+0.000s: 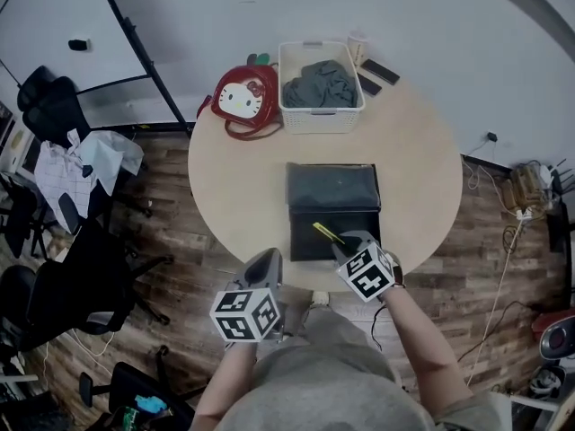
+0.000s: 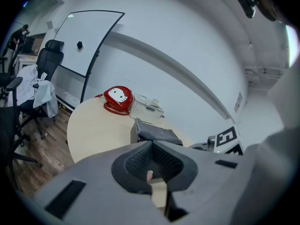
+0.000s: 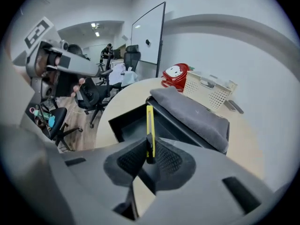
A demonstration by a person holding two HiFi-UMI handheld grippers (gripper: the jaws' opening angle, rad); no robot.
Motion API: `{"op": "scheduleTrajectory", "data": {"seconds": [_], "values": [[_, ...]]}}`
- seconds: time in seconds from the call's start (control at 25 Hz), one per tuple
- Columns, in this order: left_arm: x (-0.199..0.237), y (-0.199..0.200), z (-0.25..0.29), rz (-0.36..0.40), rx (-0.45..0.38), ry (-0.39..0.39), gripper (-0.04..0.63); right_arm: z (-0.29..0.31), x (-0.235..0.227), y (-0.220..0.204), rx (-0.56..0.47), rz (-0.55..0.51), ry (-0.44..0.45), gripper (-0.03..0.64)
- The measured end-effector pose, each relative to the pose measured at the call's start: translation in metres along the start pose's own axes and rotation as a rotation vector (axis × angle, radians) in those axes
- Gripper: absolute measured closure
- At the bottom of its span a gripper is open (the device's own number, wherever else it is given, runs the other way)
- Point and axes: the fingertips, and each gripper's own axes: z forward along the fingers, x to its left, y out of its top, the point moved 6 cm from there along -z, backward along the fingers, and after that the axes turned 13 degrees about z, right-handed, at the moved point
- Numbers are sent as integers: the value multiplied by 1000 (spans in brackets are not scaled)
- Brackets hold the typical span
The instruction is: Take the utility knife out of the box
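The black box [image 1: 310, 241] lies open on the round table [image 1: 238, 196], its grey-lined lid [image 1: 332, 187] folded back on the far side. My right gripper [image 1: 344, 241] is shut on the yellow utility knife [image 1: 327, 233], holding it over the box's near right part. In the right gripper view the knife [image 3: 150, 123] sticks up from between the shut jaws of the right gripper [image 3: 150, 156], above the box tray [image 3: 131, 123]. My left gripper [image 1: 267, 260] hangs at the table's near edge, left of the box. Its jaws are shut with nothing in them, as the left gripper [image 2: 151, 165] shows in its own view.
A red cartoon-cat bag [image 1: 243, 97] and a white basket [image 1: 321, 115] holding grey cloth stand at the table's far side, with dark flat devices [image 1: 377, 72] beside the basket. Office chairs [image 1: 54, 106] and a whiteboard stand to the left. Cables lie on the floor at right.
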Motion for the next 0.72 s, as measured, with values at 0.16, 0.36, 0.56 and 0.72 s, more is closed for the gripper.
{"op": "scheduleTrajectory", "data": {"seconds": [0.16, 0.36, 0.56, 0.72], "values": [[-9, -2, -14, 26, -7, -42, 592, -24, 15, -1, -83, 74, -70, 572], [-21, -6, -39, 54, -22, -89, 592, -55, 40, -7, -216, 211, -129, 572], [-31, -12, -62, 67, -37, -119, 592, -87, 63, -15, -313, 291, -175, 572], [-40, -22, -82, 76, -47, -136, 592, -111, 82, -27, -379, 342, -206, 572]]}}
